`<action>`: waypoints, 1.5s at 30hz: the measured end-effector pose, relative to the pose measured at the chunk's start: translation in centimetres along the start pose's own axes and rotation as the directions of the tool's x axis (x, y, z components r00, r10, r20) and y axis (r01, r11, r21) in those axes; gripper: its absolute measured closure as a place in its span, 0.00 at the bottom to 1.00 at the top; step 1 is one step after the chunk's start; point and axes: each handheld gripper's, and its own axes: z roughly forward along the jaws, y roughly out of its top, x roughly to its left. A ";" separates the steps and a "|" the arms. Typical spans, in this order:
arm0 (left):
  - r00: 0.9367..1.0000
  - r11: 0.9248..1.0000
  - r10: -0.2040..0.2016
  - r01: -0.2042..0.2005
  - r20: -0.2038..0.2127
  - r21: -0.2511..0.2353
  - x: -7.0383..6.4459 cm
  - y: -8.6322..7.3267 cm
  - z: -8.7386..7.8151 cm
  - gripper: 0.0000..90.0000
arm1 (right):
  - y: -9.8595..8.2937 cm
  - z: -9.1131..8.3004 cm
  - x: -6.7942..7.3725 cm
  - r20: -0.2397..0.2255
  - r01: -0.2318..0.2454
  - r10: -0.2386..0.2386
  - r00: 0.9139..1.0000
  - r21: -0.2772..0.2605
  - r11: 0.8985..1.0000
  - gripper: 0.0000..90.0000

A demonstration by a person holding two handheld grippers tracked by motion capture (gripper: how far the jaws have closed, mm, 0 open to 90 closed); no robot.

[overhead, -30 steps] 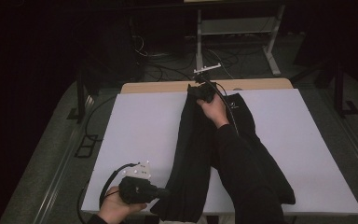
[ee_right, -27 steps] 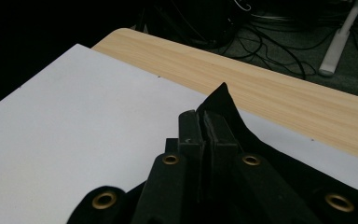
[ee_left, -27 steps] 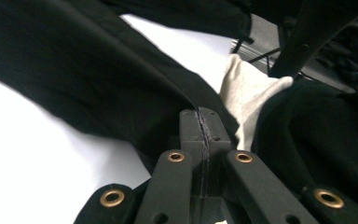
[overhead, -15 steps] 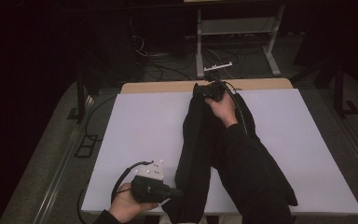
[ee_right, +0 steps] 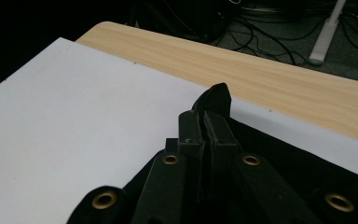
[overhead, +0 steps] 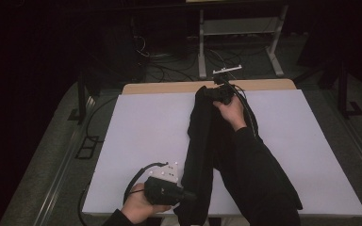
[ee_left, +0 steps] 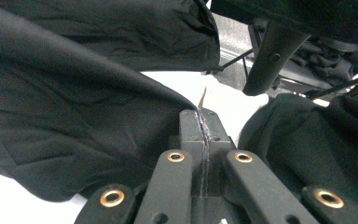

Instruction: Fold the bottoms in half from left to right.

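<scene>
Now you've got the long black cloth garment [overhead: 202, 141] strung out between your two hands, its long axis running from the near edge of the white-covered table [overhead: 141, 127] straight away to the far edge, just right of the table's middle. Your right gripper [overhead: 219, 94] sits at the far end, jaws pressed together on a small tip of the black fabric [ee_right: 214, 100], with the bare wooden strip [ee_right: 279, 88] of the tabletop just beyond it. Your left gripper [overhead: 188, 197] is down at the near edge, jaws closed tight on a fold of the same garment [ee_left: 65, 126], and the cloth bulges up and away from the pinch on the left of its own view. So the garment lies between the grippers, not off to either side: each hand owns one end, and any stretch or lay-flat, I'd judge, turns on pulling those ends apart along that near-to-far line. Your right forearm [overhead: 259, 174] lies right beside the cloth along most of its length. Against half a second ago, your left gripper has slid rightward into the near end of the garment, and your right has carried the far end a touch farther up toward the wooden strip, so the cloth looks drawn straighter and narrower.
</scene>
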 end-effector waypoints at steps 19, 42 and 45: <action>0.997 0.998 0.036 -0.032 0.074 -0.053 -0.3 2.8 4.4 0.99 | -1.5 -2.5 -3.9 0.016 -0.002 0.002 1.000 0.009 1.000 0.95; 0.994 0.997 0.029 -0.021 0.107 -0.076 -0.4 6.0 9.9 0.99 | -1.8 -3.8 -7.4 0.025 0.050 -0.051 0.998 0.049 0.998 0.95; 0.995 0.997 -0.001 0.008 0.098 -0.072 -0.5 6.3 10.7 0.99 | -2.0 -3.5 -7.8 0.025 0.049 -0.050 0.998 0.051 0.997 0.95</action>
